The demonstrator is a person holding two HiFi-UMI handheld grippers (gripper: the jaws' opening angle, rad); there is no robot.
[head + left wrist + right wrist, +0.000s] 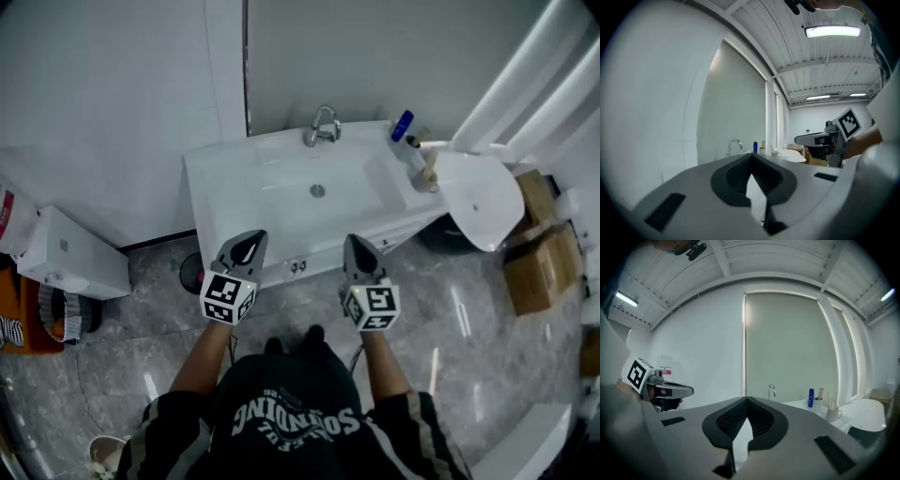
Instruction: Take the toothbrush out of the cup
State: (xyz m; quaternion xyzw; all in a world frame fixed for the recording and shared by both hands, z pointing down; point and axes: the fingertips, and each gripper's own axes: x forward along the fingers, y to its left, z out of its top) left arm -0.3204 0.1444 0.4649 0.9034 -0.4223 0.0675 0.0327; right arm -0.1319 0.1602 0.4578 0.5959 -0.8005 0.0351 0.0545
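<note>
A white cup (424, 182) stands at the right end of the white sink counter (225, 173), with a pale toothbrush (431, 166) upright in it. The right gripper view shows the cup (833, 414) and toothbrush (830, 401) far off at right; the left gripper view shows the cup (776, 153) small in the distance. Both grippers hang in front of the counter, well short of the cup. The left gripper (248, 242) (751, 157) is shut and empty. So is the right gripper (359, 246) (746, 400), its jaws meeting at the tips.
A chrome faucet (322, 125) rises behind the basin. A blue bottle (402, 125) and a second holder stand next to the cup. A white curved fixture (483, 202) and cardboard boxes (539, 267) lie to the right, a white box (66, 255) to the left.
</note>
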